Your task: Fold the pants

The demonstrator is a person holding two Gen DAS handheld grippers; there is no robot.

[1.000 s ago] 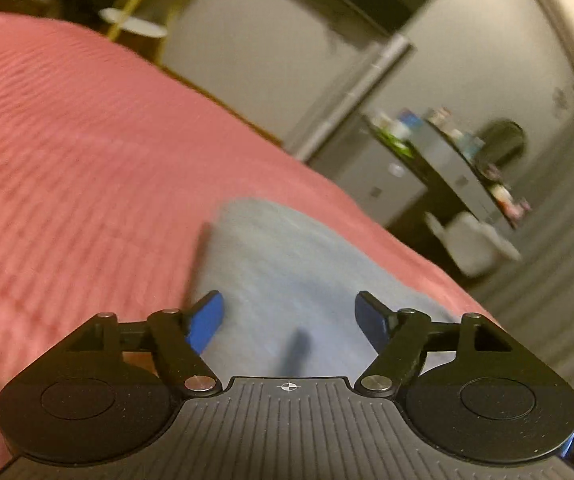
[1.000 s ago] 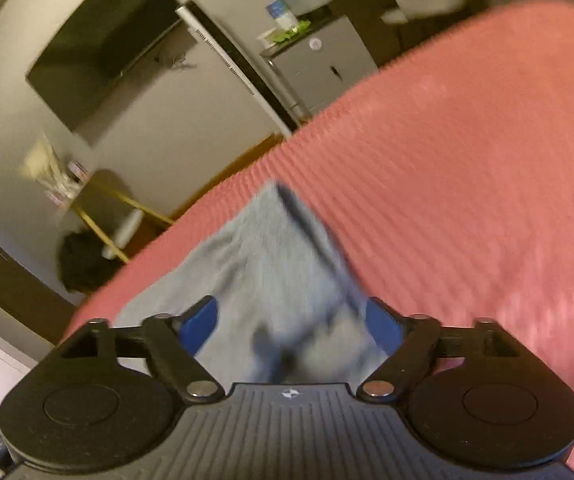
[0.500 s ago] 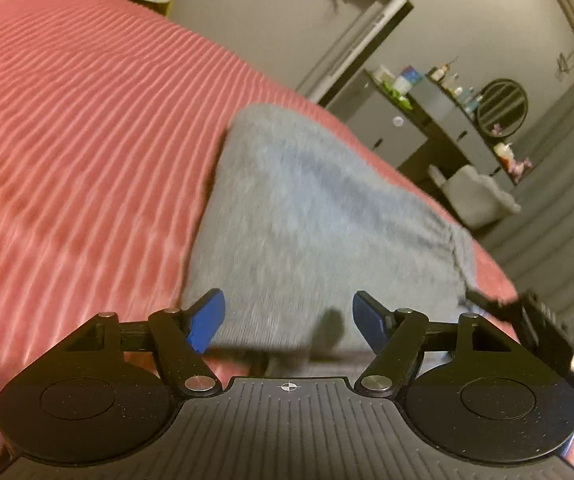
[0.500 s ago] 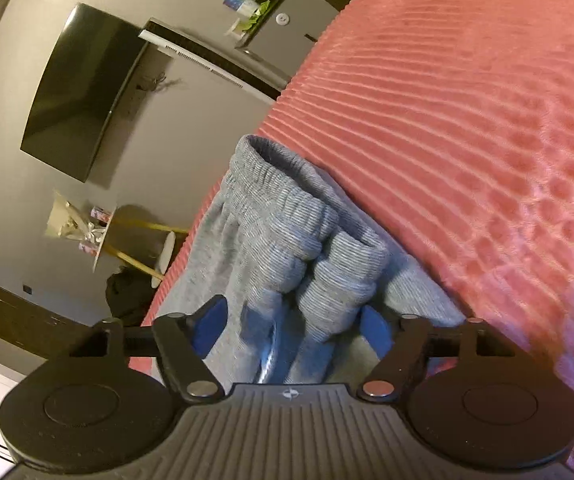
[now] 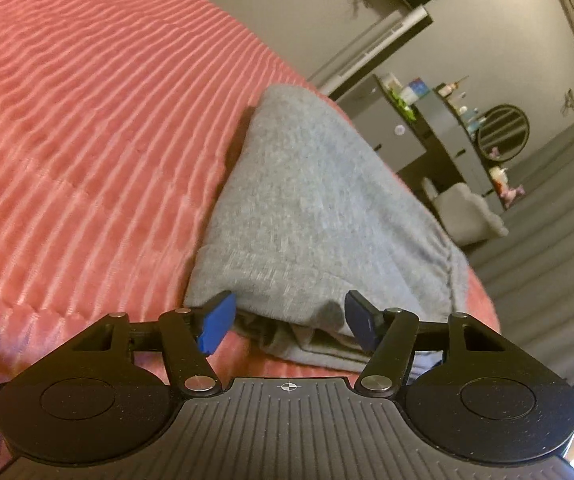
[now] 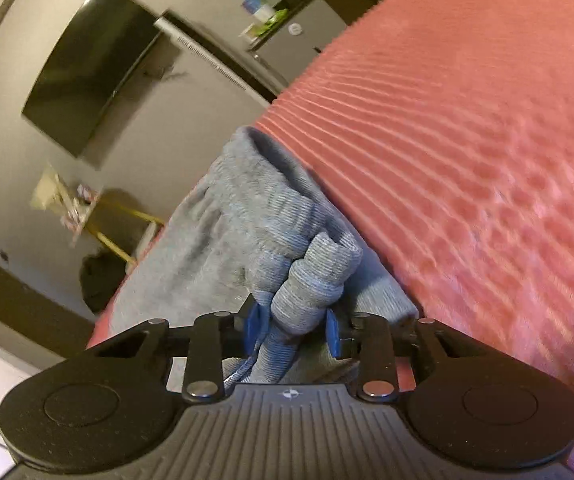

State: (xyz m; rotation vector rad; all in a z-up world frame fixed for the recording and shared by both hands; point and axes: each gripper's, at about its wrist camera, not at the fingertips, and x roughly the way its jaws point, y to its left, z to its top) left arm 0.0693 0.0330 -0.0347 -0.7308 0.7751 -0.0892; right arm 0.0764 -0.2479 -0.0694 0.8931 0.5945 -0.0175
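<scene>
Grey sweatpants [image 5: 311, 208] lie folded on the pink ribbed bedspread [image 5: 87, 128]. In the left wrist view their near folded edge sits between my left gripper's [image 5: 289, 324] blue pads. The jaws are closing but still wide, and the left fingertip [image 5: 217, 322] is at the fabric's corner. In the right wrist view the ribbed cuffs and elastic end of the pants [image 6: 311, 276] bunch up in front of my right gripper [image 6: 293, 330]. Its jaws are closing, and the pads press on that grey bunch from both sides.
The bedspread [image 6: 467, 160] stretches wide beside the pants. Beyond the bed stand a wall-mounted television [image 6: 87, 72], a grey cabinet with bottles [image 5: 427, 128], a round mirror [image 5: 503, 132] and a small yellow-legged table [image 6: 119, 216].
Both grippers sank toward the pants and came closer to them. The right jaws went from wide apart to narrow around the ribbed bunch. The left jaws narrowed slightly at the folded edge.
</scene>
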